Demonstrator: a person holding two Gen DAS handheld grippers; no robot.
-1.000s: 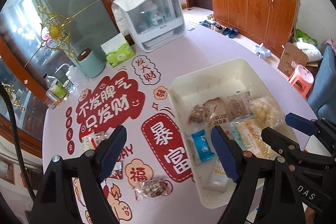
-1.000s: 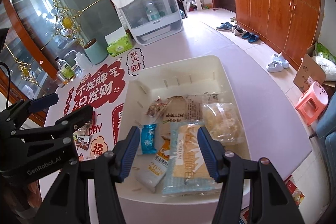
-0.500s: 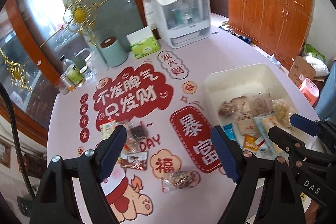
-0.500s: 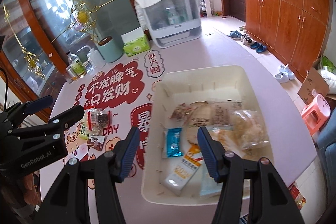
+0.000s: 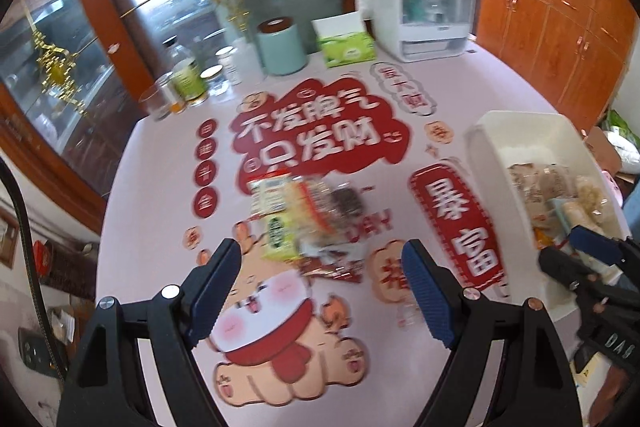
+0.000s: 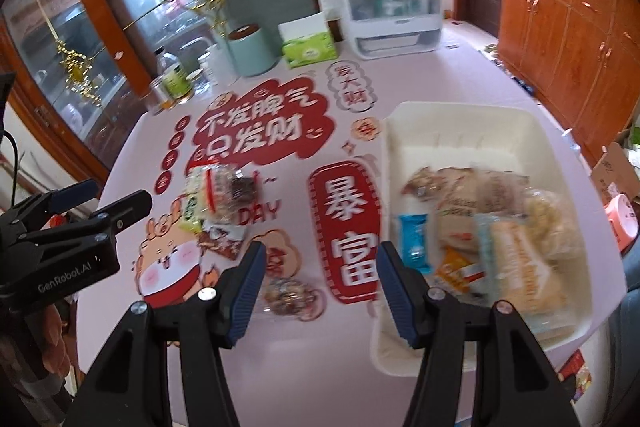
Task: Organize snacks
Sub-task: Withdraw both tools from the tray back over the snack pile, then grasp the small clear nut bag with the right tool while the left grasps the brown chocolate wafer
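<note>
A pile of loose snack packets (image 5: 308, 215) lies on the pink table, also in the right wrist view (image 6: 220, 203). A single clear packet of mixed snacks (image 6: 286, 297) lies nearer. A white bin (image 6: 460, 123) at the right holds several packets, among them a blue one (image 6: 414, 239); its rim shows in the left wrist view (image 5: 516, 131). My left gripper (image 5: 322, 291) is open and empty, just short of the pile. My right gripper (image 6: 320, 287) is open and empty, above the table between the single packet and the bin.
At the table's far side stand a white lidded cabinet (image 5: 420, 3), a green tissue box (image 5: 346, 45), a teal canister (image 5: 278, 45) and several bottles and jars (image 5: 186, 79). Wooden cupboards (image 6: 568, 11) line the right wall. A pink stool (image 6: 622, 215) stands beyond the table.
Both grippers have swung left, away from the bin. The loose packet pile is now in front of the left gripper, and the right gripper has left the bin for the table beside it.
</note>
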